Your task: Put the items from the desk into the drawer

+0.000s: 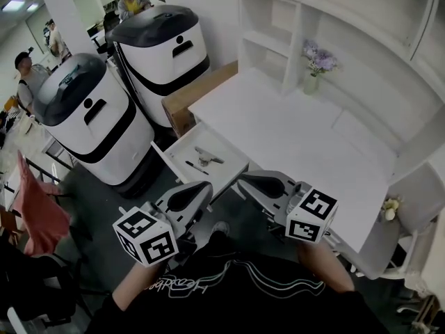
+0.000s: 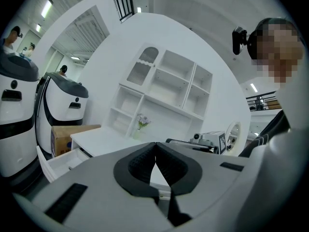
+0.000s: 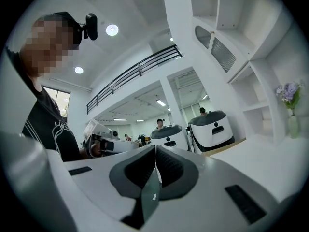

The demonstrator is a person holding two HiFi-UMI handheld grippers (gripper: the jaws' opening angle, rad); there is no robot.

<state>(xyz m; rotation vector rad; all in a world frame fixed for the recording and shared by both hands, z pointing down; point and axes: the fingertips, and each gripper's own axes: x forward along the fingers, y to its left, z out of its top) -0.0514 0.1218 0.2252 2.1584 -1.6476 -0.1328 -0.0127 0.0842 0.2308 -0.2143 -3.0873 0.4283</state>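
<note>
Your drawer [image 1: 226, 160] stands pulled out from the worktop [image 1: 299, 141] at its 9 o'clock edge in the head view. It holds two things. A grey tool [image 1: 208, 156] with a spread, arm-like shape lies toward the middle; what kind of tool it is cannot be made out. A slim black pen [image 1: 197, 167] lies just beside it at about 7 o'clock, and the two look apart. The drawer is white inside and out, shallow and open-topped, with its front panel facing you. The only other container you can see is a pale vase [image 1: 311, 83] of purple flowers [image 1: 320, 60], upright at the worktop's 12 o'clock end against the white shelf unit [image 1: 278, 33]. A cardboard box [image 1: 201, 89] sits on the floor at 11 o'clock from the drawer, next to two large white-and-black robot pods [image 1: 104, 124]. You hold your left gripper [image 1: 200, 188] at 6 o'clock from the drawer, near its front. Its own view shows it clenched, the dark ribbed pads meeting at the tip with nothing between them. Your right gripper [image 1: 245, 181] hangs just beside it at 3 o'clock, over the worktop's near edge. It is likewise clenched and empty, its pads pressed together.
</note>
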